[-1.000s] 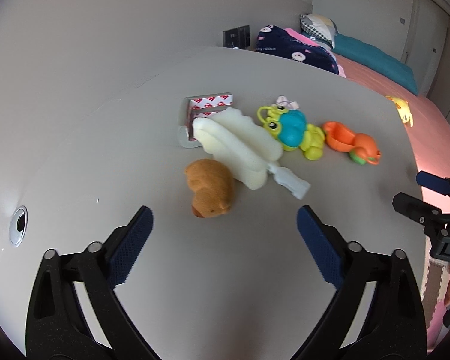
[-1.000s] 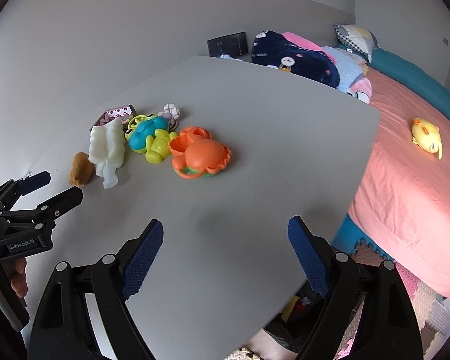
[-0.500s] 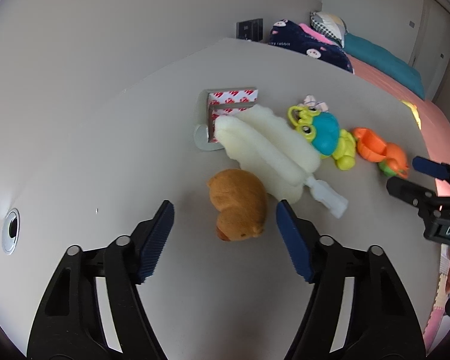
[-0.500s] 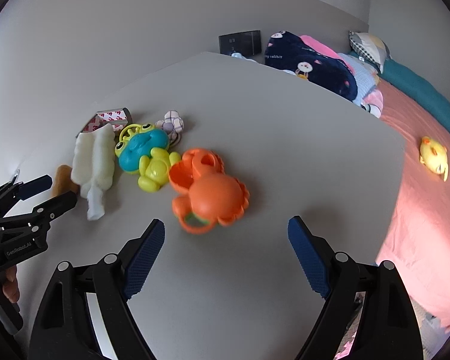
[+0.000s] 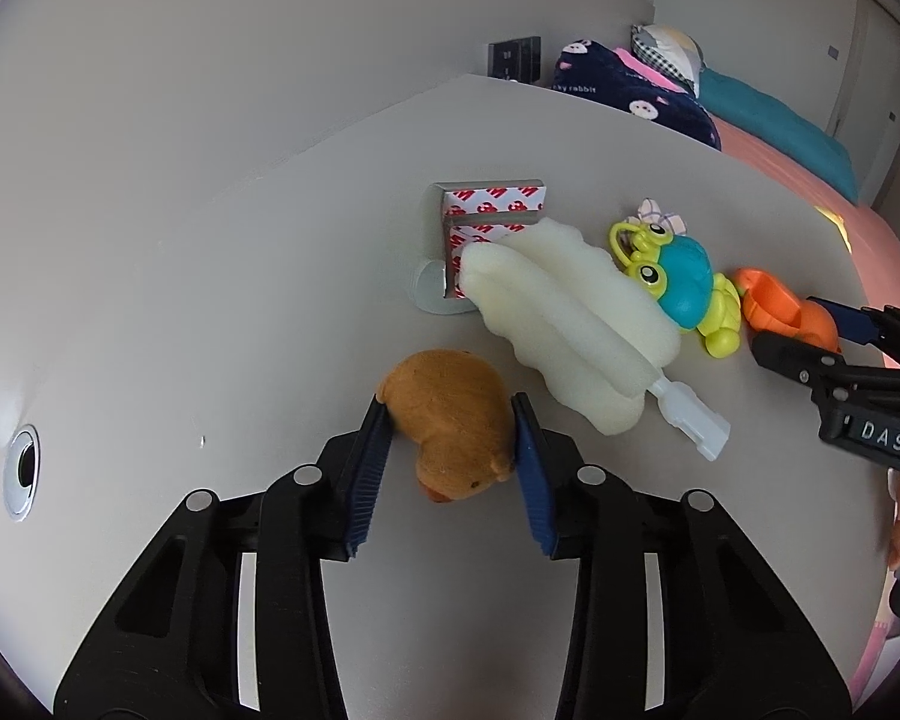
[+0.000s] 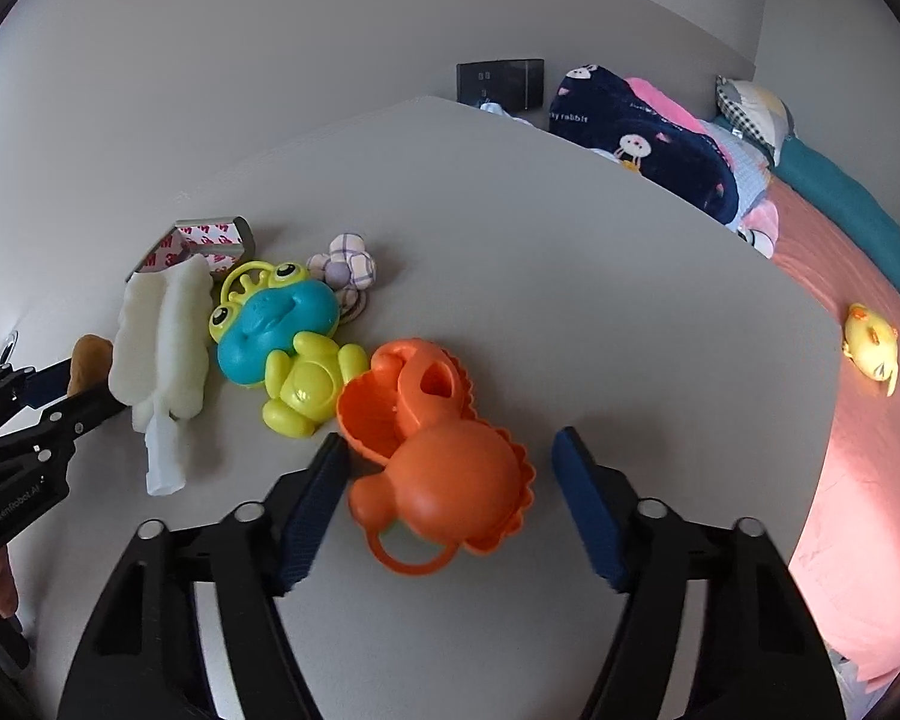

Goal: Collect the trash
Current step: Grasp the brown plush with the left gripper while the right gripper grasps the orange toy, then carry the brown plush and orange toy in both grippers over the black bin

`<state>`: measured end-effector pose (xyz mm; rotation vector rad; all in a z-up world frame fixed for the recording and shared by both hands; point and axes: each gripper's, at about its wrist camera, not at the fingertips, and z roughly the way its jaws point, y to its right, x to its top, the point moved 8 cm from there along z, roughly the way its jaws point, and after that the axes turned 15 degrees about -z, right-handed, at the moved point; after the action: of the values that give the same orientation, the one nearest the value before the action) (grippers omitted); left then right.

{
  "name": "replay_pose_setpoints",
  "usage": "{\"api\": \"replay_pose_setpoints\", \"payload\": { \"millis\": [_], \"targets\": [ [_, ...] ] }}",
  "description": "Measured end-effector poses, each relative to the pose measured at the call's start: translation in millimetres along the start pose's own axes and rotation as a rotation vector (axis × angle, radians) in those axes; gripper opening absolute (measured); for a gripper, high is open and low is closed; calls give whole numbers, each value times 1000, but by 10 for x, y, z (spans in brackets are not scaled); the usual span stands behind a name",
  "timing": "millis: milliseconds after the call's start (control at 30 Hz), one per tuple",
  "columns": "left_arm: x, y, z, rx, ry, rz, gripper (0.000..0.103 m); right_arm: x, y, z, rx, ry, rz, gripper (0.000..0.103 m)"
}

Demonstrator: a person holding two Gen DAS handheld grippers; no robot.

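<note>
Both sets of jaws just been closing. Left gripper [image 5: 455,468] now pinched onto brown plush toy [image 5: 447,423], pads touching both flanks; a second ago wide apart with toy well ahead, so grasp looks made, lift not yet started. Right gripper [image 6: 450,501] narrowed around orange plastic toy [image 6: 444,462]: left pad touching or almost, right pad clearly apart, so not gripping yet. Was out over bare table a second ago, now straddling toy.

Meaning for task: two items about to be picked at once.

Clutter tight: white foam brush [image 5: 564,330] just beside plush, its handle tip near left gripper's right finger. Frog toy [image 6: 282,342] touching orange toy, just beside right gripper's left finger. Red-printed box [image 5: 489,222] behind foam. Table [image 6: 570,276] bare toward far edge and right edge, bed [image 6: 870,450] beyond. No bin in view.
</note>
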<state>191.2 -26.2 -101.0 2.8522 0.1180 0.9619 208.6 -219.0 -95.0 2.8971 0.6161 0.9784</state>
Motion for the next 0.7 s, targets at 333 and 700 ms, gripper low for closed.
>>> {"api": "replay_pose_setpoints", "payload": {
  "millis": [333, 700],
  "targets": [
    [1, -7, -3, 20, 7, 7, 39, -87, -43, -134, 37, 8, 29, 55],
    [-51, 141, -231, -8, 26, 5, 39, -200, -65, -519, 33, 37, 32, 55]
  ]
}}
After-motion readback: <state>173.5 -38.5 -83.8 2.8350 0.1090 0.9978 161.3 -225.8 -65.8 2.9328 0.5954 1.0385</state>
